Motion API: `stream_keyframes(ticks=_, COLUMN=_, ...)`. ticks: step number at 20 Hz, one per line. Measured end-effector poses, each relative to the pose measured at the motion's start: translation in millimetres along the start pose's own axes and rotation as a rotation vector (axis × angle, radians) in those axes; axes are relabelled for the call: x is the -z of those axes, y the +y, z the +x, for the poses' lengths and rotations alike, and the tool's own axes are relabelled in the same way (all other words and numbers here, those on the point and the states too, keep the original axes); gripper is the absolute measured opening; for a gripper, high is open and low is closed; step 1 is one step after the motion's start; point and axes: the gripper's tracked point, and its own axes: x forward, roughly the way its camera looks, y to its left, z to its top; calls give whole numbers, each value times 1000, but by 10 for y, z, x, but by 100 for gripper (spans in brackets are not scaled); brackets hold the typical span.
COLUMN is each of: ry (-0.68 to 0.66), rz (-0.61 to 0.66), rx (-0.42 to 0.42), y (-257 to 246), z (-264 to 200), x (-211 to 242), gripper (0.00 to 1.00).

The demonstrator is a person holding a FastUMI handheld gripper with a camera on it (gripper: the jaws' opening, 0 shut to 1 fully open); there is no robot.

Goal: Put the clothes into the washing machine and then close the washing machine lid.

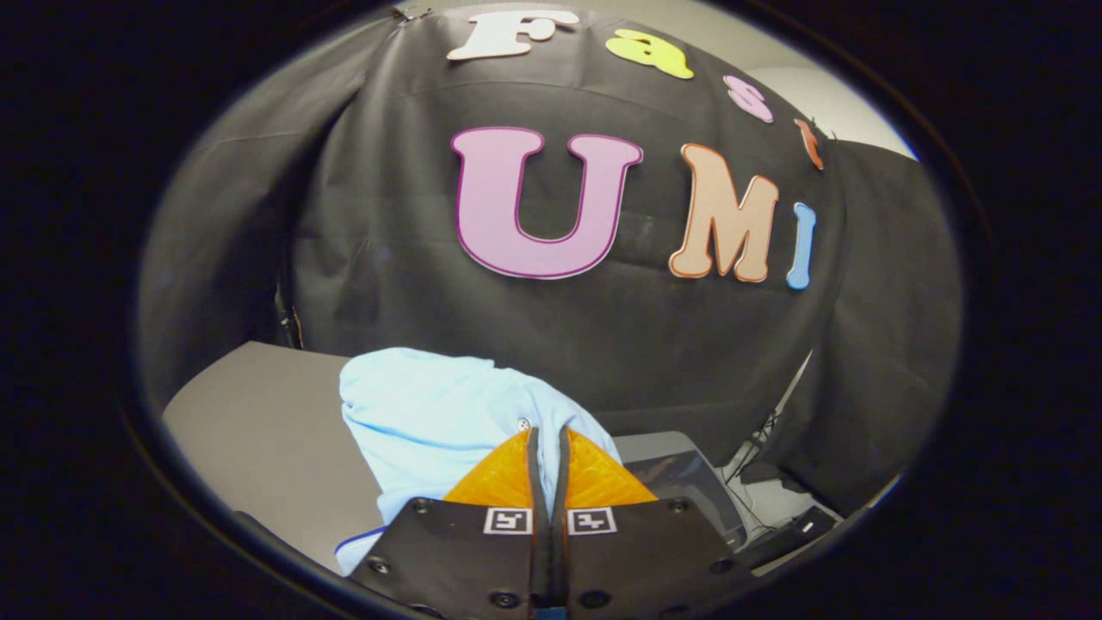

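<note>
**Garment's in the grip, washer part hasn't happened yet**

So the tool (548, 435) is clenched right now, its two fingers pressed nearly together with only a thin sliver between them, and a fold of the light blue garment (430, 413) looks pinched in that sliver. The cloth bunches up just ahead of the fingertips and hangs down along the tool's left side, with a thin darker blue trim line showing on it and what looks like a small button near the tips. Pretty safe to call that a proper grab, though the exact bit of fabric between the fingers is hidden by the fingers themselves.

Under and beyond the garment, off to the tool's left, is the grey desk (258, 413). Just to the right of the fingers and a little below them sits a dark, glossy panel with a grey rim, which is probably the washing machine (689, 478) top or lid. Can't tell from this angle whether it's open or shut. Some cables and a small dark box lie further right of it.

Progress-wise, this reads as early: the clothes are picked up and held off the desk, but nothing is in the drum as far as can be seen. Still to do: carry it over to the right, drop it in, let go, then close the lid.
</note>
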Motion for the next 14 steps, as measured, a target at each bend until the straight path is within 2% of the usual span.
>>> stream_keyframes(ticks=14, ry=-24, rz=18, rx=90, y=-1028, z=284, x=-32, gripper=1)
